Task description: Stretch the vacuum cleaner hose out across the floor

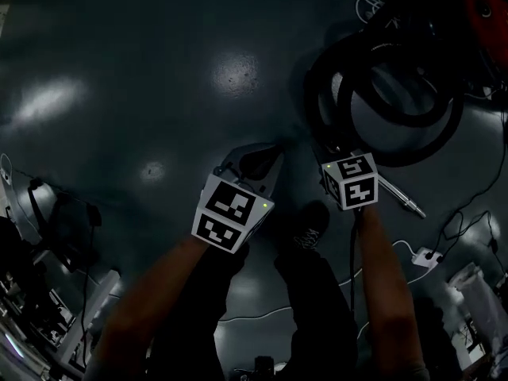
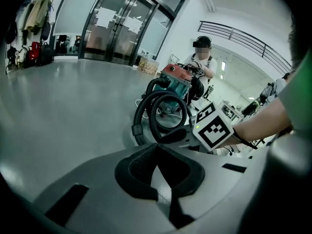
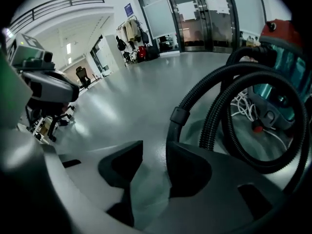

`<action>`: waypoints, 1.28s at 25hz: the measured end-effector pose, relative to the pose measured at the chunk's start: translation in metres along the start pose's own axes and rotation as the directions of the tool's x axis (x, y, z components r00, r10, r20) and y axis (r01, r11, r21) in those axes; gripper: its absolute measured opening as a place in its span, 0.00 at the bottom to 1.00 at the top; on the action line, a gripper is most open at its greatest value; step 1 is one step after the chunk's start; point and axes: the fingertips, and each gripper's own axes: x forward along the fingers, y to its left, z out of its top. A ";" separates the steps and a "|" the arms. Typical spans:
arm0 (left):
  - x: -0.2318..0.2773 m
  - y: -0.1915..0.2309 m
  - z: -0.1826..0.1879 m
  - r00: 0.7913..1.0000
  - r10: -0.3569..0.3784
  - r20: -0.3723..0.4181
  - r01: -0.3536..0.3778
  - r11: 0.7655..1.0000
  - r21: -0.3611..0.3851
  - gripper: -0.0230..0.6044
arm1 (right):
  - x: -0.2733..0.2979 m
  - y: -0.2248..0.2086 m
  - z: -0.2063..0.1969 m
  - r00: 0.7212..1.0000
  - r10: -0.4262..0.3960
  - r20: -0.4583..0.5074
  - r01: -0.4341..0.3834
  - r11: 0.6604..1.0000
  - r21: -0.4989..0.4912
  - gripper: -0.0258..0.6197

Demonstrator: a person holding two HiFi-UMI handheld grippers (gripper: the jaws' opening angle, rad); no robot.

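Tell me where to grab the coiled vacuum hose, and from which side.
Grip the smooth rigid cuff at the free end of the hose, not the ribbed coils. It stands roughly upright just ahead of the open right gripper, on the side away from the vacuum cleaner. Come in from there, probably with one jaw on either side.

View along the right gripper (image 3: 148,172): its two dark jaws stand apart, with only the glossy grey floor (image 3: 122,96) between them. The black corrugated vacuum hose (image 3: 210,127) lies in overlapping loops just beyond the right-hand jaw, its smooth cuff (image 3: 179,115) directly above that jaw's tip; contact cannot be determined. The hose leads to the vacuum cleaner (image 3: 287,67), teal-bodied with a red top, at the right margin, with a white cord (image 3: 241,101) on the floor beside it. Background: glass doors (image 3: 209,13) and a coat rack (image 3: 130,30).
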 end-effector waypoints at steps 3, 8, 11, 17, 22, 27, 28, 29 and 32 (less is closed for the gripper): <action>0.020 0.020 -0.010 1.000 0.004 -0.011 -0.004 1.000 0.001 0.05 | 0.041 -0.015 -0.006 1.000 -0.024 -0.017 0.024 1.000 0.006 0.31; 0.042 0.052 -0.020 1.000 0.001 -0.024 0.000 1.000 0.020 0.05 | 0.097 -0.040 -0.025 0.996 -0.063 -0.066 0.065 0.998 0.019 0.33; 0.047 0.061 -0.027 0.999 -0.007 -0.042 0.007 1.000 0.020 0.05 | 0.118 -0.051 -0.029 0.994 -0.067 -0.086 0.070 0.997 0.035 0.33; 0.036 0.056 -0.026 0.998 -0.024 -0.065 0.024 1.000 -0.010 0.05 | 0.113 -0.042 -0.024 0.985 -0.023 -0.171 0.029 0.999 0.031 0.32; 0.010 0.030 -0.004 0.996 -0.036 -0.079 0.034 0.999 -0.026 0.05 | 0.052 -0.015 0.000 0.988 0.035 -0.152 -0.028 0.998 0.049 0.31; -0.022 -0.014 0.029 0.992 -0.079 -0.103 0.081 0.997 0.015 0.05 | -0.037 0.019 0.029 0.987 0.094 -0.131 -0.090 0.995 0.038 0.31; -0.029 -0.023 0.037 0.991 -0.082 -0.102 0.084 0.996 0.020 0.05 | -0.056 0.025 0.036 0.987 0.104 -0.121 -0.100 0.994 0.034 0.31; -0.034 -0.031 0.046 0.992 -0.082 -0.098 0.085 0.996 0.022 0.05 | -0.075 0.030 0.044 0.988 0.109 -0.110 -0.107 0.994 0.029 0.31; -0.053 -0.057 0.075 0.994 -0.080 -0.073 0.080 0.997 0.001 0.05 | -0.132 0.046 0.062 0.989 0.117 -0.090 -0.116 0.993 0.010 0.31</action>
